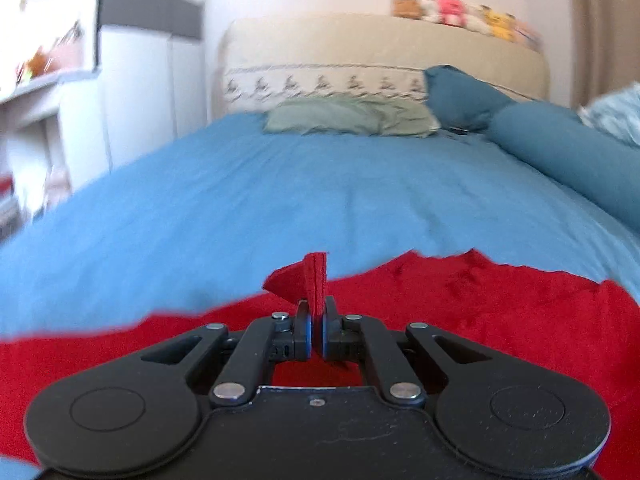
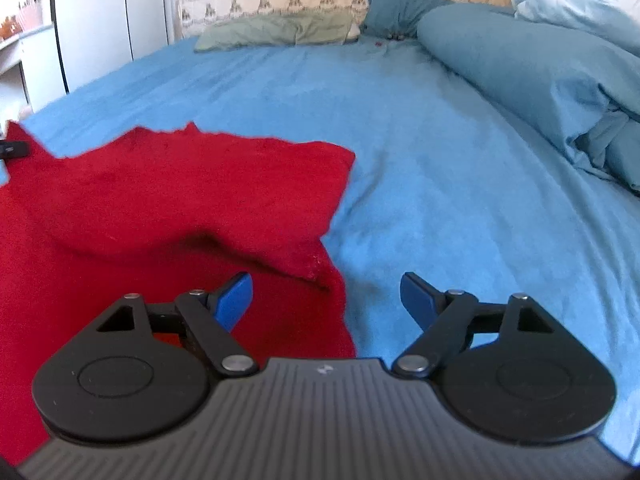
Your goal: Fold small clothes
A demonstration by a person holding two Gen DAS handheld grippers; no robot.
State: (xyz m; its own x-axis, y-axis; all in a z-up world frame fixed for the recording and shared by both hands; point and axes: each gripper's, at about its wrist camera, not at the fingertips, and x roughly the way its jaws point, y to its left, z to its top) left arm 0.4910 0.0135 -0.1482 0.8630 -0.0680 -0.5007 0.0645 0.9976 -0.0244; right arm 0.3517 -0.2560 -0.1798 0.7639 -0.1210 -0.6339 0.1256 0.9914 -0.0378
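Note:
A red garment [image 1: 460, 312] lies spread on the blue bed sheet [image 1: 280, 200]. My left gripper [image 1: 316, 312] is shut on an edge of the red garment, and a pinched fold sticks up between its fingers. In the right wrist view the red garment [image 2: 160, 200] lies at the left with one part folded over itself. My right gripper [image 2: 328, 296] is open and empty, with its blue fingers just above the garment's right edge and the sheet [image 2: 440, 160]. The left gripper's tip [image 2: 14, 149] shows at the far left edge of that view.
A green pillow [image 1: 348, 118] and a dark blue pillow [image 1: 460, 96] lie at the head of the bed by the beige headboard [image 1: 380, 48]. A rolled blue duvet [image 2: 540, 80] lies along the right side. White furniture [image 1: 52, 120] stands left of the bed.

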